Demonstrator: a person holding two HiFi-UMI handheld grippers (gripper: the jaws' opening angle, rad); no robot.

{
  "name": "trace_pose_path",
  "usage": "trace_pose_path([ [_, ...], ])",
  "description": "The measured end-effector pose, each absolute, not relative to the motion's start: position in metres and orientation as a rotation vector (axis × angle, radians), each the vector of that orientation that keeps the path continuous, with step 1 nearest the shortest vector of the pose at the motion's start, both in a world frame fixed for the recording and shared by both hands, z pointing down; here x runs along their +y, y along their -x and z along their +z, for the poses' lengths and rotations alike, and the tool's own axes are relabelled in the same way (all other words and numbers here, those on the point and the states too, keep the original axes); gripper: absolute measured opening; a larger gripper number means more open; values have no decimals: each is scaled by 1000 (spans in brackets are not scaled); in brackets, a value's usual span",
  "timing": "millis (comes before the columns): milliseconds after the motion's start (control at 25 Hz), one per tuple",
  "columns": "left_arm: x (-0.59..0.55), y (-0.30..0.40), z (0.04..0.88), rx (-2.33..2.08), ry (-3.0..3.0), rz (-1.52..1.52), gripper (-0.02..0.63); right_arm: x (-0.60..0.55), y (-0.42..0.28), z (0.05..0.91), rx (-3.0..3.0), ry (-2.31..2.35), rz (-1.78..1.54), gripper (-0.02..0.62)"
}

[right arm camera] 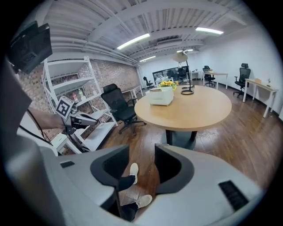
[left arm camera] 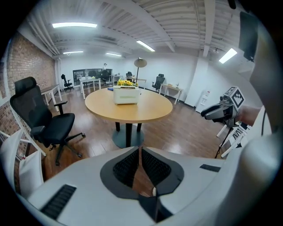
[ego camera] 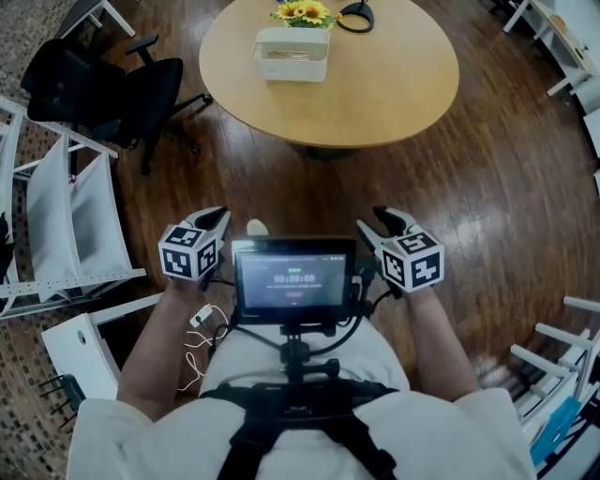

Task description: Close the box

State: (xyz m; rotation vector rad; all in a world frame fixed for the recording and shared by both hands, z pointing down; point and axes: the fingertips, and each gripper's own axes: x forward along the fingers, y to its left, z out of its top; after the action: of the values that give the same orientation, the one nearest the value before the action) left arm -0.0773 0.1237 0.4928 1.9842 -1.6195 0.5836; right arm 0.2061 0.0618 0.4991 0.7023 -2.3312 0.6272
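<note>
A white box (ego camera: 292, 53) stands on the far side of a round wooden table (ego camera: 375, 84), with sunflowers (ego camera: 302, 12) just behind it. It also shows small in the left gripper view as the box (left arm camera: 126, 95) and in the right gripper view as the box (right arm camera: 161, 96). Whether its lid is up I cannot tell. Both grippers are held close to the person's body, well short of the table. My left gripper (ego camera: 217, 217) has its jaws together (left arm camera: 140, 149) with nothing between them. My right gripper (ego camera: 382, 217) stands open (right arm camera: 141, 161) and empty.
A black ring-shaped object (ego camera: 355, 16) lies on the table beside the flowers. A black office chair (ego camera: 141, 94) and white shelf racks (ego camera: 66, 216) stand at the left, and white furniture (ego camera: 572, 56) at the right. Wooden floor lies between me and the table. A screen (ego camera: 293, 278) hangs at the chest.
</note>
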Motion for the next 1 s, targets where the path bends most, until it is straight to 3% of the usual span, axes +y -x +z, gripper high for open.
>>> trace_pose_path([
  [1000,114,77,485,-1614,-2025,623,18,71,-204,502,-2320,-680,617,187],
])
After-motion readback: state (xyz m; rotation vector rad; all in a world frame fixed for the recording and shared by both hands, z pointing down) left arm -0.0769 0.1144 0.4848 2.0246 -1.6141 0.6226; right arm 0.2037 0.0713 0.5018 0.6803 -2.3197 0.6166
